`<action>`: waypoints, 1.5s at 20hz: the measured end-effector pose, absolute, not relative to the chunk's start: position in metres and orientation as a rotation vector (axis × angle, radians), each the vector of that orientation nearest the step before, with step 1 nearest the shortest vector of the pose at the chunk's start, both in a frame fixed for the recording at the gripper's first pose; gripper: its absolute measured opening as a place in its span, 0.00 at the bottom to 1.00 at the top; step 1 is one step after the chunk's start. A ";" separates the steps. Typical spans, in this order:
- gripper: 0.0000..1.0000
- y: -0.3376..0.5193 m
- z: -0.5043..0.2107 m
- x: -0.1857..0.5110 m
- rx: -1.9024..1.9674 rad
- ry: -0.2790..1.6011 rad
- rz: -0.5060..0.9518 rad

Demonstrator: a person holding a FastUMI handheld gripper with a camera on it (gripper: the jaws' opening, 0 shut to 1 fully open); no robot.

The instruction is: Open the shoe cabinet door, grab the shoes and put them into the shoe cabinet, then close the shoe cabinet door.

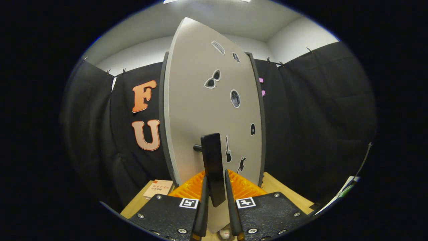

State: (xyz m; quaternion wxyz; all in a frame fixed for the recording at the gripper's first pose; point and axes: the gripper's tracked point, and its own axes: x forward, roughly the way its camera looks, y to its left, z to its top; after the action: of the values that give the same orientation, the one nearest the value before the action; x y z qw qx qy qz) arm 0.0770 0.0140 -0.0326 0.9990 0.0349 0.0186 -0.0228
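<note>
Shoe cabinet door (200, 110): pale grey panel, standing upright directly ahead of the gripper and turned slightly so its left edge faces the camera. Dark cabinet frame (256, 110) visible along both sides behind the panel.

Door handle (212, 164): dark flat bar, upright, fixed to the lower part of the door on a short dark stem that projects to its left. Its lower end sits between the two fingers.

Gripper (216, 201): fingers drawn narrow, one on each side of the handle's lower end, very close to it or touching; whether both press firmly on it cannot be told. Ridged orange pads (245, 185) show behind the fingers on both sides. Two dark plates with square black-and-white markers (245, 202) lie at the finger bases.

Stickers (212, 79) on the door face: a pair of sunglasses high up, a round moon-like disc below it, a small dark oval further down, a guitar just right of the handle, a small animal figure beside that, and two smaller pieces near the top.

Table (281, 190): light wooden surface beneath the cabinet.

Card (157, 188): small, pale with orange print, lying flat on the table left of the door's foot.

Surroundings: black cloth wall (317, 117) behind the cabinet, white wall and ceiling above.
</note>
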 end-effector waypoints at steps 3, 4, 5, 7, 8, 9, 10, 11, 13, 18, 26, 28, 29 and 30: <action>0.27 -0.015 -0.031 0.058 0.048 0.043 -0.063; 0.27 -0.023 -0.031 0.054 0.067 0.051 -0.059; 0.27 -0.031 -0.032 0.051 0.080 0.049 -0.057; 0.27 -0.049 -0.034 0.045 0.083 0.043 -0.056; 0.27 -0.060 -0.036 0.043 0.079 0.042 -0.062; 0.27 -0.071 -0.036 0.040 0.085 0.045 -0.066; 0.27 -0.082 -0.035 0.038 0.103 0.051 -0.066; 0.27 -0.089 -0.037 0.035 0.114 0.053 -0.056; 0.27 -0.110 -0.038 0.027 0.140 0.045 -0.027; 0.27 -0.155 -0.051 0.012 0.122 0.048 0.001; 0.21 -0.211 -0.061 0.015 0.128 0.043 0.011; 0.21 -0.225 -0.071 0.017 0.135 0.063 -0.002; 0.20 -0.232 -0.073 0.017 0.129 0.062 -0.012; 0.21 -0.237 -0.072 0.019 0.128 0.055 -0.017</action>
State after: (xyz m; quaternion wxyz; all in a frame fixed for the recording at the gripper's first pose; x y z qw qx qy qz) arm 0.0188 -0.2372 -0.0719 0.9976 0.0637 0.0273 -0.0083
